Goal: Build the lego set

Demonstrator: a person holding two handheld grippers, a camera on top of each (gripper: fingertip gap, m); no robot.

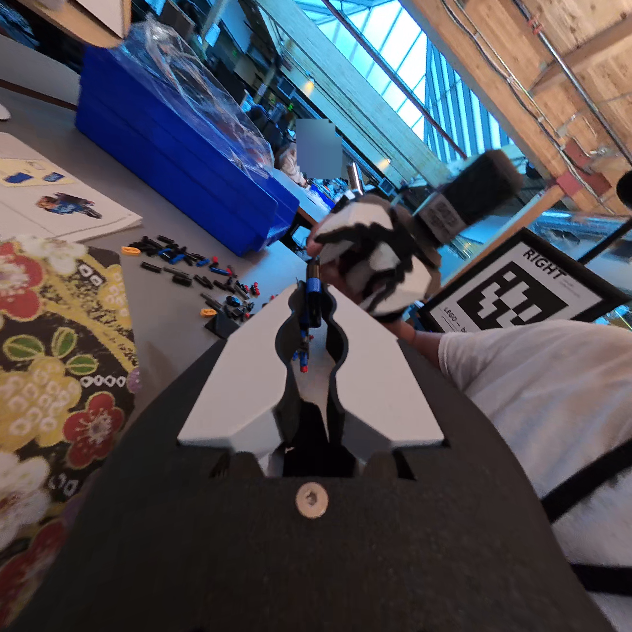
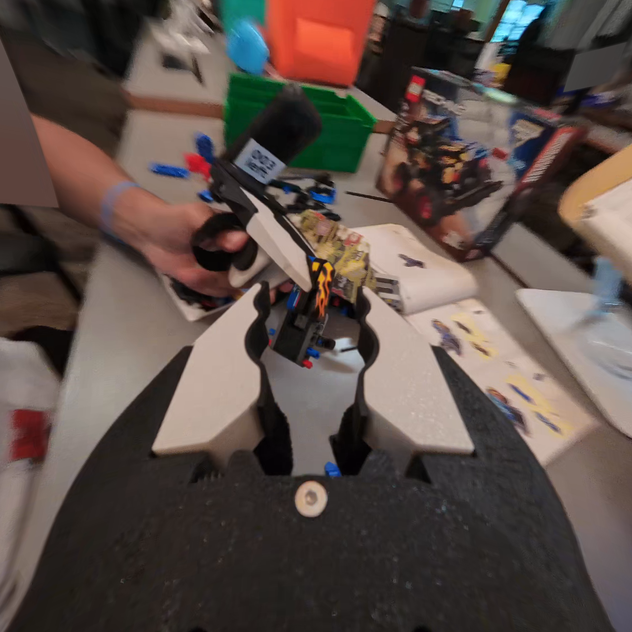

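Note:
My left gripper (image 1: 312, 290) is shut on a small black and blue lego assembly (image 1: 313, 307) and holds it above the grey table (image 1: 171, 318). In the right wrist view the assembly (image 2: 299, 333) shows a black panel with orange flames (image 2: 323, 290), plus blue and red pins at its lower end, hanging from the left gripper (image 2: 306, 278). My right gripper (image 2: 311, 301) is open, its fingers on either side of the assembly and not touching it. In the left wrist view the right gripper (image 1: 316, 253) is just beyond the assembly's top.
Loose black, blue and red pieces (image 1: 205, 270) lie on the table near stacked blue bins (image 1: 178, 154), an instruction booklet (image 1: 68, 205) and a floral cloth (image 1: 51, 342). A lego box (image 2: 461, 178), a green bin (image 2: 325, 130) and open instruction pages (image 2: 496, 376) lie beyond. My two grippers' fingertips are within a few centimetres of each other.

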